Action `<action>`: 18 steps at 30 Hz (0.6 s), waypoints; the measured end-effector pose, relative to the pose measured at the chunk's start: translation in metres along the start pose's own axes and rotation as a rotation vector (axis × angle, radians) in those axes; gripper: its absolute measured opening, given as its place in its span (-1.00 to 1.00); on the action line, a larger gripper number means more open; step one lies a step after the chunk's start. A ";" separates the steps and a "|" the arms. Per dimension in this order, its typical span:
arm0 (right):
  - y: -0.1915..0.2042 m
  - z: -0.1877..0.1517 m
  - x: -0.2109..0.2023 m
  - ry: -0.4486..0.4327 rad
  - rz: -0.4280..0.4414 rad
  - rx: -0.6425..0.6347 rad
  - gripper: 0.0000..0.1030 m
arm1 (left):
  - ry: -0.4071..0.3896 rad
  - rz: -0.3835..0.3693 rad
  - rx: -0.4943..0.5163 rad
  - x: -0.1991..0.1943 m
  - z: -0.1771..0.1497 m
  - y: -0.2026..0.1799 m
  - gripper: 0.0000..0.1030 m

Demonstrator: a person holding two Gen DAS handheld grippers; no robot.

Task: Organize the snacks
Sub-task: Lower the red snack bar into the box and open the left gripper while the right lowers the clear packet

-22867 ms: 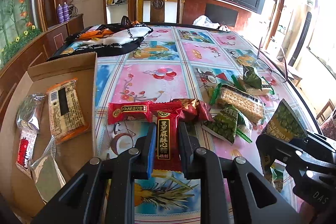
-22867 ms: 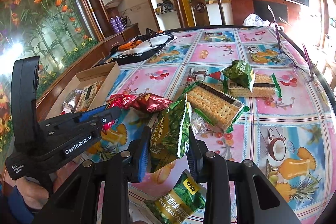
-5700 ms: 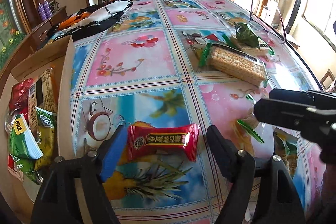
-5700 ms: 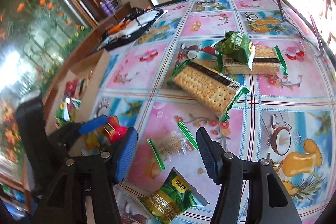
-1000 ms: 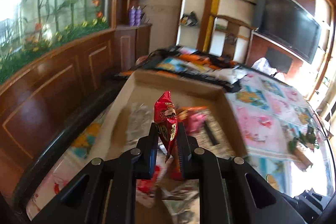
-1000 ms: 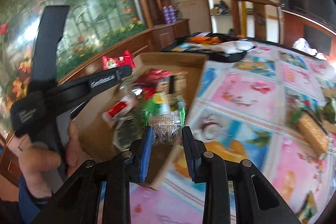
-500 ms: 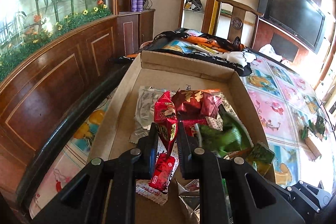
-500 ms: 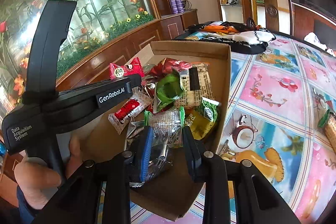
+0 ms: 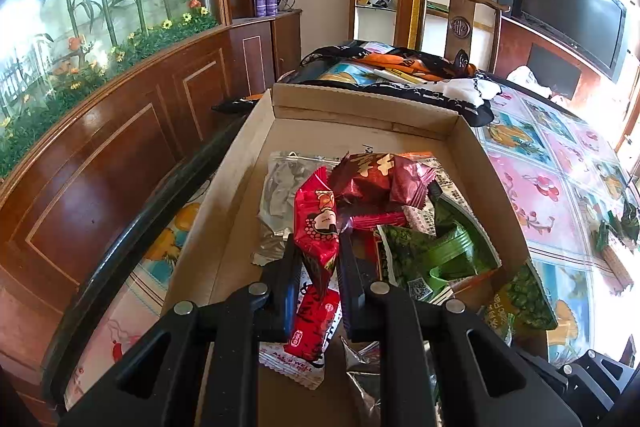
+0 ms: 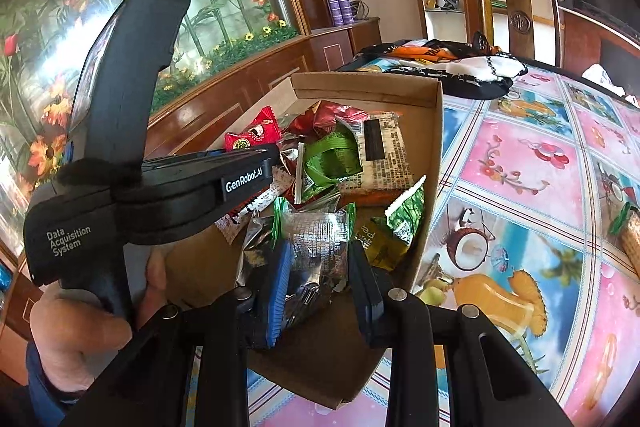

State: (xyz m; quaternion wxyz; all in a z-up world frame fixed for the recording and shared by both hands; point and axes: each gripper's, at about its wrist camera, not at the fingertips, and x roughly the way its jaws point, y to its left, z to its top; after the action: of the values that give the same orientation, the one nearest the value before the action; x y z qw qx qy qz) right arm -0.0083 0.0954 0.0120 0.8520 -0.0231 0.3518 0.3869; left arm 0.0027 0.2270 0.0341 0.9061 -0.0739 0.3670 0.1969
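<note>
A cardboard box (image 9: 360, 109) at the table's left edge holds several snack packets. My left gripper (image 9: 318, 251) is shut on a red candy packet (image 9: 316, 227) and holds it upright over the box's near half. It also shows in the right wrist view (image 10: 252, 137). My right gripper (image 10: 318, 255) is shut on a clear cracker packet with green ends (image 10: 316, 235) and holds it just above the box's near right corner. The box (image 10: 434, 147) shows green pea bags (image 10: 332, 155), dark red packets (image 9: 376, 179) and a silver packet (image 9: 280, 187).
A cracker pack (image 10: 632, 235) lies on the fruit-print tablecloth (image 10: 528, 163) at far right. A black and orange cloth (image 9: 400, 67) lies behind the box. A wooden chair (image 9: 460, 23) stands past it. A wood-panelled wall (image 9: 120, 147) runs along the left.
Both grippers have come lower and closer over the box with their packets still held. The pile in the box looks larger in both views.
</note>
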 end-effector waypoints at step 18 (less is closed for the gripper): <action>0.000 0.000 0.000 0.000 0.003 0.001 -0.37 | -0.011 0.025 0.014 -0.003 -0.001 -0.001 -0.68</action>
State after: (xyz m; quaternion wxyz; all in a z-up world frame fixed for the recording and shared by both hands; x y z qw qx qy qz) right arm -0.0084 0.0953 0.0123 0.8516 -0.0223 0.3518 0.3879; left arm 0.0005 0.2251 0.0354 0.9060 -0.0617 0.3645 0.2059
